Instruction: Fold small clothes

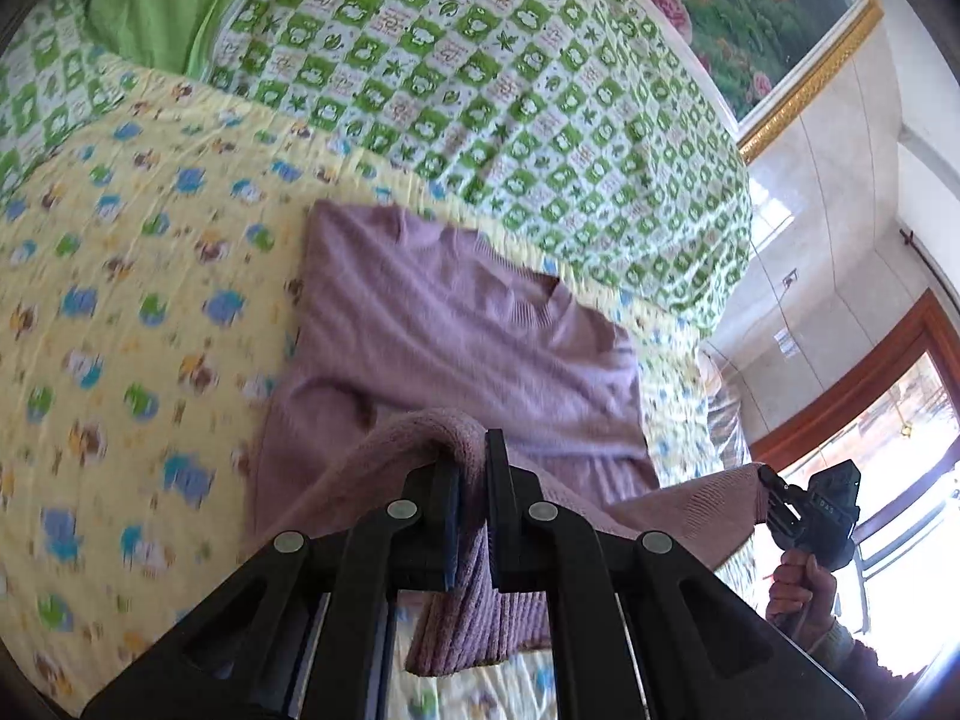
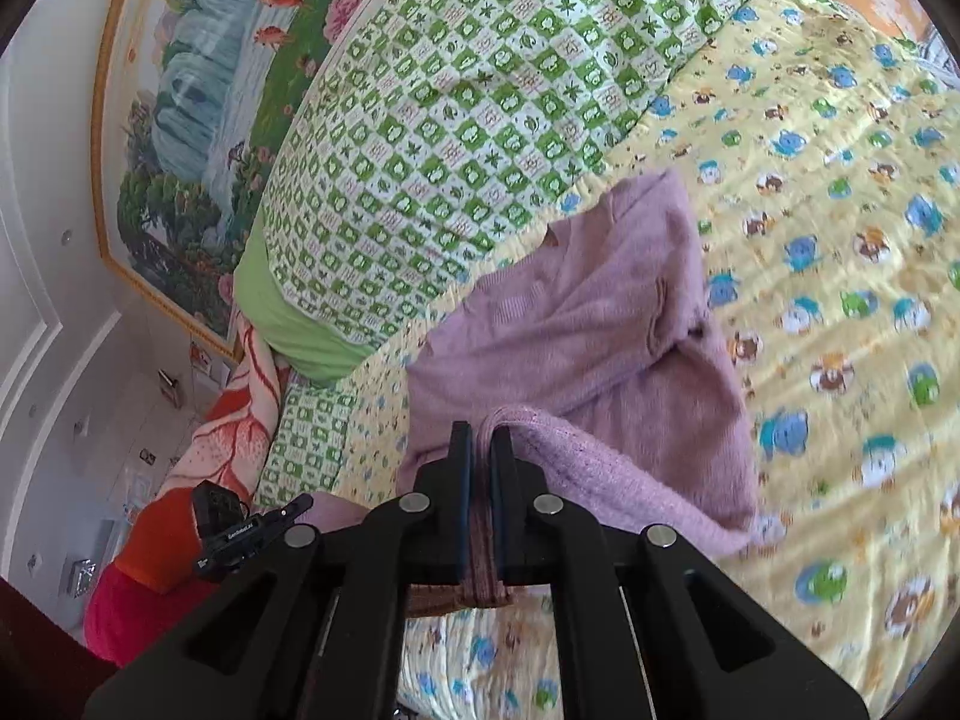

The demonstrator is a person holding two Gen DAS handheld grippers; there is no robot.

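A pink sweater [image 1: 456, 324] lies on a bed covered by a yellow sheet [image 1: 120, 276] with small cartoon prints, its far end spread flat near the head of the bed and its near hem lifted off the sheet. The left gripper [image 1: 471, 468] is clamped shut on 1 corner of that hem, with a ribbed strip of knit hanging down between its 2 fingers; the right gripper [image 2: 477, 450] is likewise closed on the other corner, a fold of fabric pinched between its pads. In the left wrist view the right gripper [image 1: 765, 483] shows at the right edge, a hand [image 1: 801, 591] around its handle, the hem stretched between the 2 tools. In the right wrist view the left gripper [image 2: 303, 504] shows at the lower left, also biting the cloth. Just behind the sweater's far end a bulky green-and-white checked quilt [image 1: 516, 84] is heaped along the head of the bed, its edge touching or nearly touching the sweater. A framed landscape painting [image 2: 198, 120] hangs on the wall behind the quilt. A red and orange blanket [image 2: 180, 516] sits off the bed's side by the left gripper. The yellow sheet on the far side of the sweater from the window [image 1: 888, 450] is bare and wide.
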